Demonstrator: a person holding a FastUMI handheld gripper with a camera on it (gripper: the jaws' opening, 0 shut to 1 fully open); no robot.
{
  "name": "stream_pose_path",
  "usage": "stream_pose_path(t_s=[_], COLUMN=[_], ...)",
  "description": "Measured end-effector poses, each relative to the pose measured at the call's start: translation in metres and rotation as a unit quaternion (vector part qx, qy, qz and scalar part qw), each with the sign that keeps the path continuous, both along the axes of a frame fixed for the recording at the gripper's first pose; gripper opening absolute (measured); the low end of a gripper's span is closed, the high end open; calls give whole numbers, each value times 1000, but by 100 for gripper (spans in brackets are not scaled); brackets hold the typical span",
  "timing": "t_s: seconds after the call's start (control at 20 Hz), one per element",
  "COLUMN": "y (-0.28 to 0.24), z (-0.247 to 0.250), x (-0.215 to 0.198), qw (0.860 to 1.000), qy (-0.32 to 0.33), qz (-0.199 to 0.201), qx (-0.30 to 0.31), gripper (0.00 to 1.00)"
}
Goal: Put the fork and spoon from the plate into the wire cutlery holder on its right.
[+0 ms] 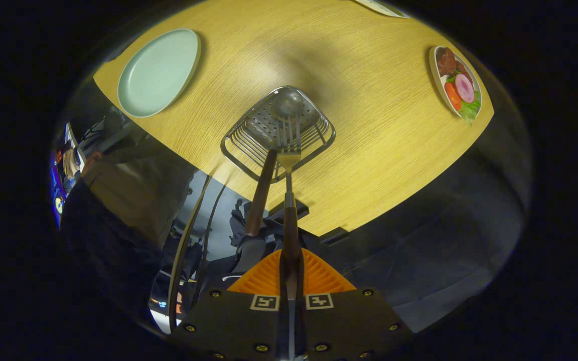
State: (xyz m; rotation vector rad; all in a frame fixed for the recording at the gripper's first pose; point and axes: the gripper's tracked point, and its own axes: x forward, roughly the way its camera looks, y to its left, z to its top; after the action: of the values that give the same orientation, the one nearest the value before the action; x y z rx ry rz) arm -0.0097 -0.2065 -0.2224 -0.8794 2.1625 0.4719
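Fork [289,150] clamped in my gripper [290,281]: both fingers [264,278] press on its wooden handle, which runs straight ahead from between them, so my claw is narrowed onto the handle with no gap to either side. Metal tines point away from me and hang over the near rim of the wire cutlery holder [249,145], the tips reaching above its perforated floor. Whether the tines touch the wire I cannot tell.

Spoon [269,165] already stands in the holder; its bowl lies against the far inner wall and its wooden handle leans back toward me, passing just beside the fork's handle on my left and ending short of my fingers.

Holder sits on the wooden table [369,100], close to the table's near edge. Beyond the holder and to its left lies the pale green plate [158,72], bare of cutlery. Well apart from the holder on its right rests a small dish of food [457,82], near the table's corner.
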Motion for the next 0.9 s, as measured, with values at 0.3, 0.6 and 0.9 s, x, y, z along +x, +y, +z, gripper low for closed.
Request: stream_pose_path(t_s=[0.3, 0.6, 0.9], y=[4, 13, 17], z=[-14, -20, -19], x=[8, 16, 28], qw=[1000, 999, 1000], qy=[17, 19, -11], qz=[-10, -10, -21], qx=[-21, -26, -2], gripper=[5, 10, 12])
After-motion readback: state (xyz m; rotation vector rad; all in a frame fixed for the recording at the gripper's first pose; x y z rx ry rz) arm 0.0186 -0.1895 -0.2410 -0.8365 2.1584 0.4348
